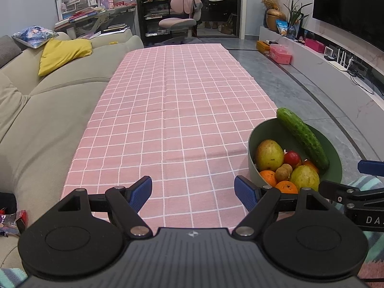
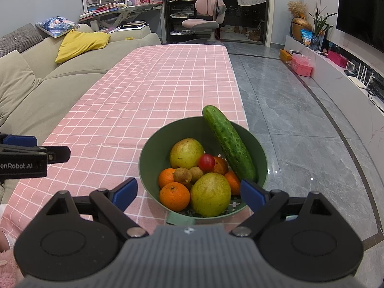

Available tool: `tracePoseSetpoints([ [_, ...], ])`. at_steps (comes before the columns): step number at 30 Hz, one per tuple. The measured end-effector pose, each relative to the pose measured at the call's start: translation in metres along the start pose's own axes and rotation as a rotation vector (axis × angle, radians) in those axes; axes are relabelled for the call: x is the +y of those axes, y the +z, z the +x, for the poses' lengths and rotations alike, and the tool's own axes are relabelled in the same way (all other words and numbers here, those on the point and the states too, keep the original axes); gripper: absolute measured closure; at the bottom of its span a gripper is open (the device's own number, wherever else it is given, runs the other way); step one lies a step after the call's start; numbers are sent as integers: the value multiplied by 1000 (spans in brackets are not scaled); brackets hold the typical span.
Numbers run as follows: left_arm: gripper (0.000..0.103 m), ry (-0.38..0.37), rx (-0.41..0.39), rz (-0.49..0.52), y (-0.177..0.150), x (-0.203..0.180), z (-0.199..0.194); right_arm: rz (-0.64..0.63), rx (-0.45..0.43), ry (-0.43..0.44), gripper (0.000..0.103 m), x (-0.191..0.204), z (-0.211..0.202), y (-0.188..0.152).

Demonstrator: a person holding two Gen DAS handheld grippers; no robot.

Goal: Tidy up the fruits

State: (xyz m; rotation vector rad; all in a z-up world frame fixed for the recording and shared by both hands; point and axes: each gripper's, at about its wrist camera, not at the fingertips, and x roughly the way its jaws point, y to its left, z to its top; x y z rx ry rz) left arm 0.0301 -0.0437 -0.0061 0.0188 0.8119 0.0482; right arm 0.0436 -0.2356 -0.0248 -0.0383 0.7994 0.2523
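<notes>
While all fruits (image 2: 192,175) sit heaped in the green bowl (image 2: 153,148) at the surface's (image 1: 168,110) near right edge, fits gathered or awaiting sorting; left tool (image 1: 193,192) and right tool (image 2: 188,193) released, empty.

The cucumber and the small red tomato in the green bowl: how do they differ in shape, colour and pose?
The cucumber is long and dark green with a bumpy skin; the tomato is small, round, red and smooth. The cucumber leans against the wall of the bowl with its tip above the rim, while the tomato sits low, on top of the other fruits. Both are inside the same bowl, and neither gripper touches them.
</notes>
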Motion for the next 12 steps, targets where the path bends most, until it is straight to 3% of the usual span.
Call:
tracePoseSetpoints([
  [12,12,-17,-20,-2,-1,1,-3,0,0,-1,13,0,0,0],
])
